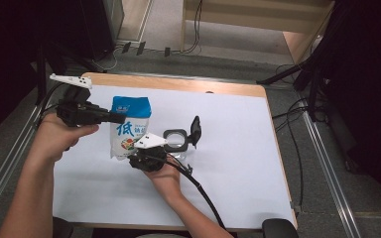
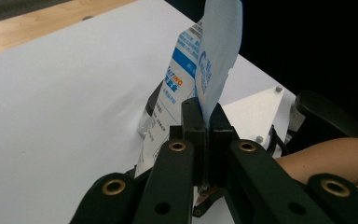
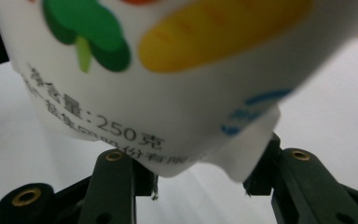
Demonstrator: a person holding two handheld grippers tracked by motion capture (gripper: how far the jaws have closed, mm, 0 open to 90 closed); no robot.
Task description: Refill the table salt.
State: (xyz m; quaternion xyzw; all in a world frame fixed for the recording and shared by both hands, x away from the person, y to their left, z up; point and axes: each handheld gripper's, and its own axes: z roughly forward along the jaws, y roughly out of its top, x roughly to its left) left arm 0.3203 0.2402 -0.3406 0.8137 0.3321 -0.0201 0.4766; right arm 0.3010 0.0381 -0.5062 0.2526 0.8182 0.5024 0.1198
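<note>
White and blue, the soft bag [image 1: 129, 126] hangs pinched at its top edge by the left hand-held gripper [image 1: 116, 118], while the right hand-held gripper [image 1: 140, 157] squeezes its floppy bottom, probably the best spots to hold.

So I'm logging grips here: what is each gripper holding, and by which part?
The left gripper pinches the bag's top edge. The right gripper brackets its bottom corner; contact cannot be told.

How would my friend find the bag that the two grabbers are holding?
Look at the white table and find its left half. Between the left gripper and right gripper hangs the bag: white with a blue top and printed vegetables, unlike the clear, black-lidded container beside it.
</note>
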